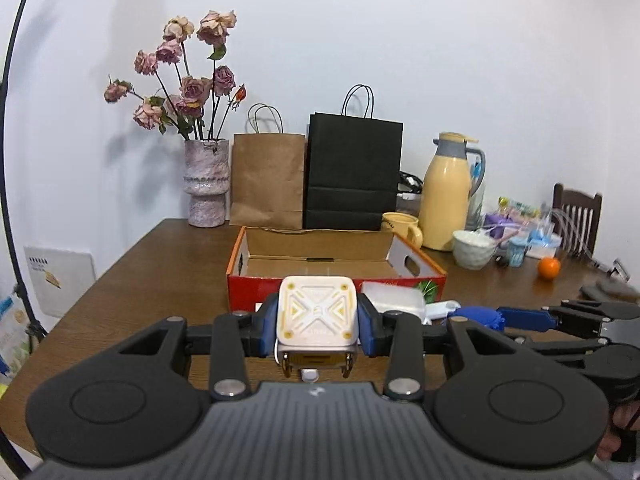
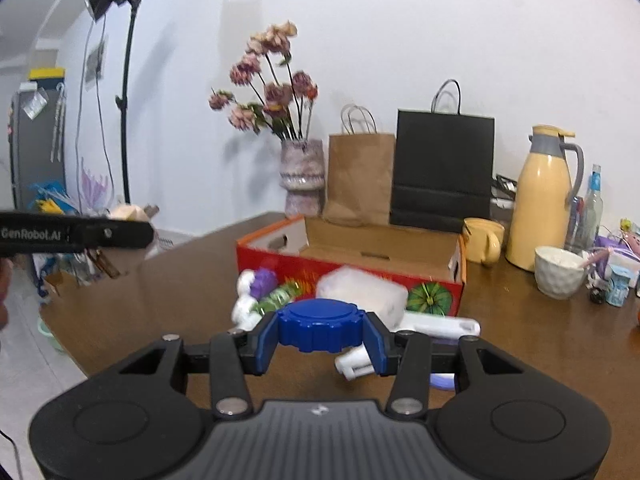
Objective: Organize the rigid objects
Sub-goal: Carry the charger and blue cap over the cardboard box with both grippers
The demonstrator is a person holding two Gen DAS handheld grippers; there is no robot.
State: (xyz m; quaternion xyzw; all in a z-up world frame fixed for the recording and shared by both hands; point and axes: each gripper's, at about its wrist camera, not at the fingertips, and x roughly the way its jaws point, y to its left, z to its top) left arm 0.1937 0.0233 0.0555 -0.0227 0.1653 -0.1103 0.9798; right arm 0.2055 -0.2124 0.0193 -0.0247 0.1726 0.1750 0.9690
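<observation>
While L jaws clamp white cube (image 1: pixel 317 312) face-up, R jaws clamp blue cap (image 2: pixel 322 324), seemingly flat.

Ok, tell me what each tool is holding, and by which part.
Left tool: a white and yellow cube-shaped gadget, clamped on its two opposite side faces. Right tool: a round blue ridged cap, pinched across its rim.
</observation>
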